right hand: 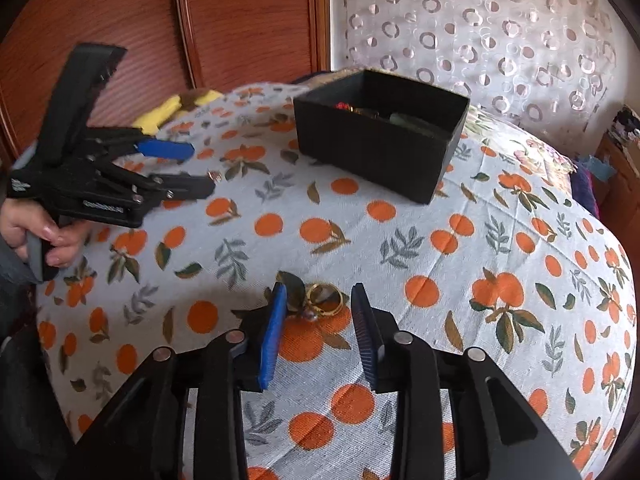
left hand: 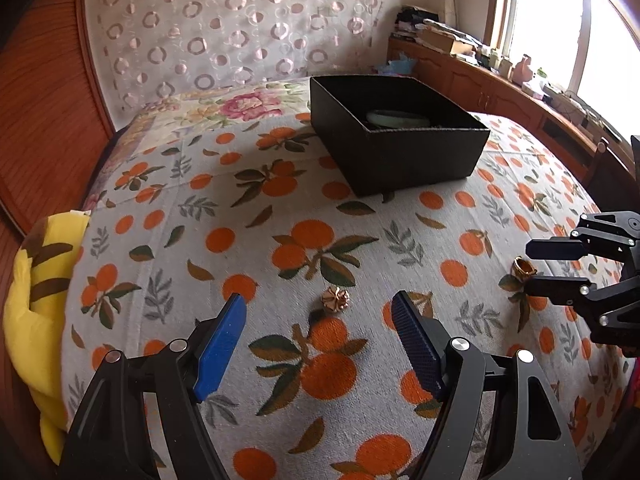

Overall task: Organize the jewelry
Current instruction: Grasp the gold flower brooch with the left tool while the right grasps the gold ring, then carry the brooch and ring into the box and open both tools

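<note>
Jewelry is split between two places: some pieces, among them a pale green bangle (left hand: 398,118), already lie inside the open black cardboard box (left hand: 416,160) standing on the orange-and-leaf printed bedspread (left hand: 240,208), while two pieces remain loose on the cloth. A small rose-gold flower-shaped ornament (left hand: 335,299) sits just ahead of the left gripper (left hand: 318,320), whose blue-padded fingers (left hand: 222,344) are spread wide with nothing between them. A pair of shiny gold rings (right hand: 325,299), overlapping each other and with a small dark bit beside them that I cannot make out, lies on the fabric between the tips of the right gripper (right hand: 318,316), which is also parted and not touching them, the gap only a little wider than the rings. The likely step in hand is a pinch on each loose piece, then a carry to the box. The risks, as I judge them: the rings are thin, smooth and flat on soft cloth, so closing pads may ride over them, catch only one ring, or bunch the bedspread into the grip; the flower ornament is tiny and could roll or be nudged aside if the left fingers come down off-centre; a weak hold might also drop a piece short of the box wall
</note>
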`<state>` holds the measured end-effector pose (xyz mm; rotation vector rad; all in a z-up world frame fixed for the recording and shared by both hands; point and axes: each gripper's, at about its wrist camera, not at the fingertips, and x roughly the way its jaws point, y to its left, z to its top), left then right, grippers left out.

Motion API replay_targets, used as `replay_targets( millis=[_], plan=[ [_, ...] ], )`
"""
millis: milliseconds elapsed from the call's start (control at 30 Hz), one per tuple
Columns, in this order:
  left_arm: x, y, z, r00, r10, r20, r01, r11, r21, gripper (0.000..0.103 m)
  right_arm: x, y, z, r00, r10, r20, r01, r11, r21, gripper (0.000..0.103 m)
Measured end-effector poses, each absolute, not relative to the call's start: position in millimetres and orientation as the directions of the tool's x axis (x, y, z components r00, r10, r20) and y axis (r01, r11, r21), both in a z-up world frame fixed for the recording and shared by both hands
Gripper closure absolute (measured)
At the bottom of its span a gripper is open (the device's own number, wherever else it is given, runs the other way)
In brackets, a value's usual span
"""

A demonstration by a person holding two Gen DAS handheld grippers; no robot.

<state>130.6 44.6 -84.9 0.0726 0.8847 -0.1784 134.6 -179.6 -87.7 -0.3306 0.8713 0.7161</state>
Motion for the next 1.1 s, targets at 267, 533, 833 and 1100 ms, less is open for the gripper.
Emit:
replay_targets(
  millis=[267, 533, 833, 1100],
  plan=[
    [131, 44, -85, 0.616, -0.119, -0.778, 0.182, 0.983, -0.006, 0.031, 136, -185, -85, 0.439, 0.437, -0.785, -0.695, 0.719, 0.012, 0.090],
    [132, 40, -86, 0.615, -0.144, -0.776, 0.202, 0.979, -0.022, 0.057, 139, -194, -80, 0.460, 0.442, -0.770, -0.680, 0.733, 0.014, 0.090],
    [134, 38, -86, 0.622, -0.143, -0.770, 0.203, 0.979, -0.018, 0.073, 142, -196, -75, 0.468, 0.454, -0.758, -0.675, 0.738, 0.025, 0.090],
    [136, 37, -85, 0.623, -0.145, -0.768, 0.208, 0.978, -0.016, 0.089, 145, -194, -73, 0.472, 0.461, -0.752, -0.677, 0.735, 0.025, 0.090]
  ],
)
